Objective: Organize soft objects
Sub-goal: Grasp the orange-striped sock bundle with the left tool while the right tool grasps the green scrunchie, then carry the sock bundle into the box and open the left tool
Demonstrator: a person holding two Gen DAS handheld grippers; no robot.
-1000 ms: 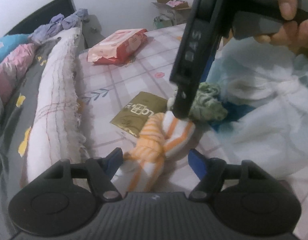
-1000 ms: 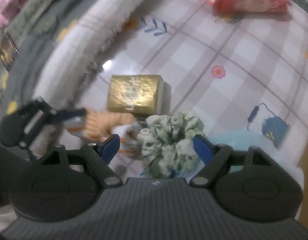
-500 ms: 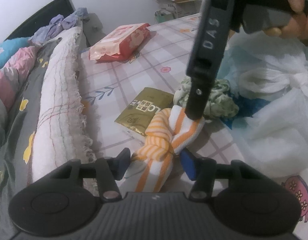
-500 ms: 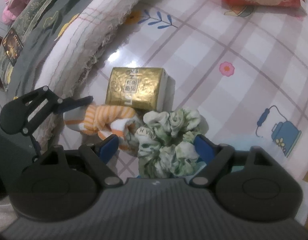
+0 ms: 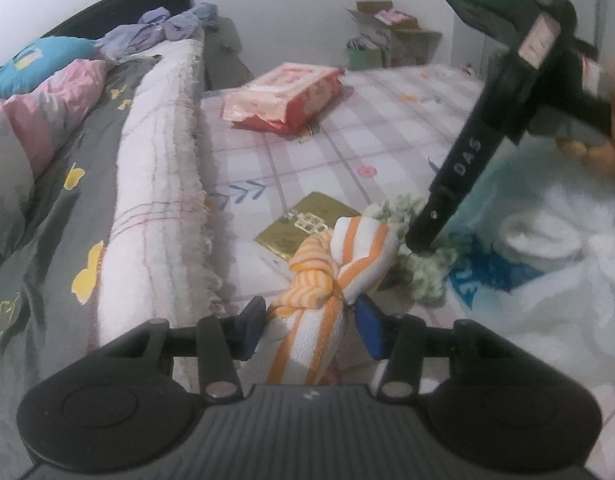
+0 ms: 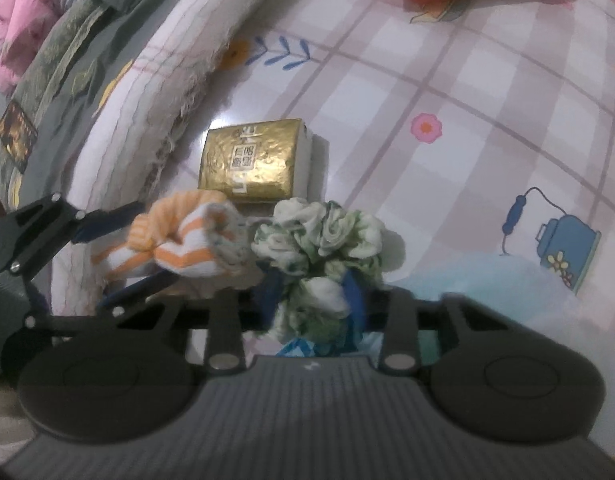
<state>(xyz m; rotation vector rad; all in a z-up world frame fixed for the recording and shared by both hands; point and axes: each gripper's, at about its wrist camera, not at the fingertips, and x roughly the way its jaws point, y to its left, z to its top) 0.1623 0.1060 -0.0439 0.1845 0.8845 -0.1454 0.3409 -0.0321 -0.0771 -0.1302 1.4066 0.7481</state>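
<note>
My left gripper (image 5: pixel 309 322) is shut on a knotted orange-and-white striped sock (image 5: pixel 331 276), lifted slightly off the checked sheet; it also shows in the right wrist view (image 6: pixel 175 240). My right gripper (image 6: pixel 313 298) is shut on a green-and-white scrunchie (image 6: pixel 319 240), which lies just right of the sock; in the left wrist view the scrunchie (image 5: pixel 423 276) sits under the right gripper's finger (image 5: pixel 447 200).
A gold foil packet (image 6: pixel 251 160) lies just behind both items. A red-pink wipes pack (image 5: pixel 283 96) lies farther back. A rolled pale blanket (image 5: pixel 159 184) runs along the left. White and light-blue fabric (image 5: pixel 547 248) is piled at right.
Both grippers have closed: the left on the striped sock, the right on the scrunchie. The sock has risen a little off the sheet.
</note>
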